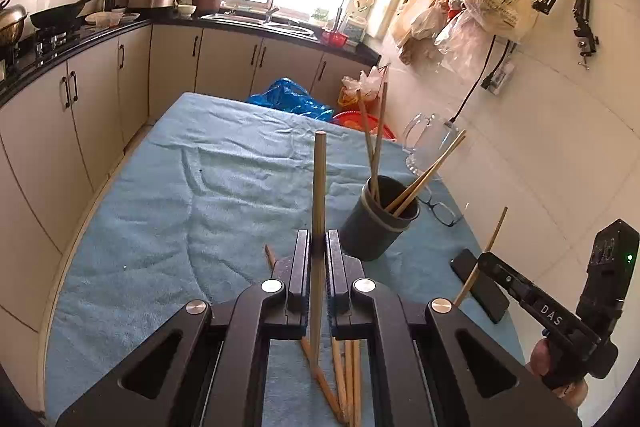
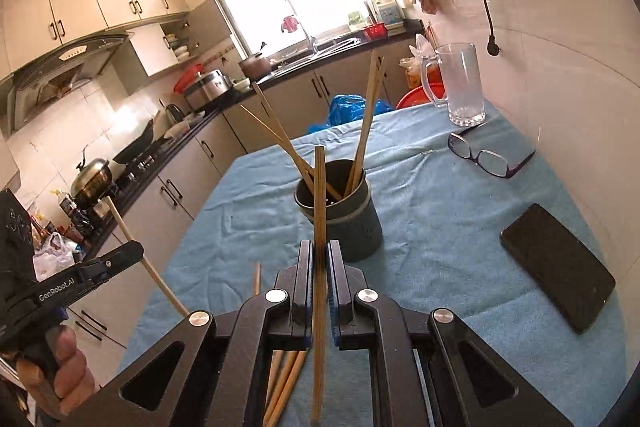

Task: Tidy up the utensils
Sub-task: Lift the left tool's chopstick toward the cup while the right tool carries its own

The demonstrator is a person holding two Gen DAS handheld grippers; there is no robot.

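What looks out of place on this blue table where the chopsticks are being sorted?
A pair of glasses and a black phone lie among the utensils. Loose chopsticks remain scattered on the blue cloth, outside the dark holder.

Right gripper [image 2: 319,259] clamped on one upright chopstick [image 2: 319,211], over a blue-covered table [image 2: 432,227].
Beyond it, a dark holder [image 2: 352,227] contains four chopsticks; loose ones [image 2: 286,375] lie below.

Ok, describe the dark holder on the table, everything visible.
The holder is a dark grey round cup, plastic by its look, with a raised band under the rim. It stands upright on the blue cloth. Four chopsticks lean inside, splayed two each way. Neither claw touches it.
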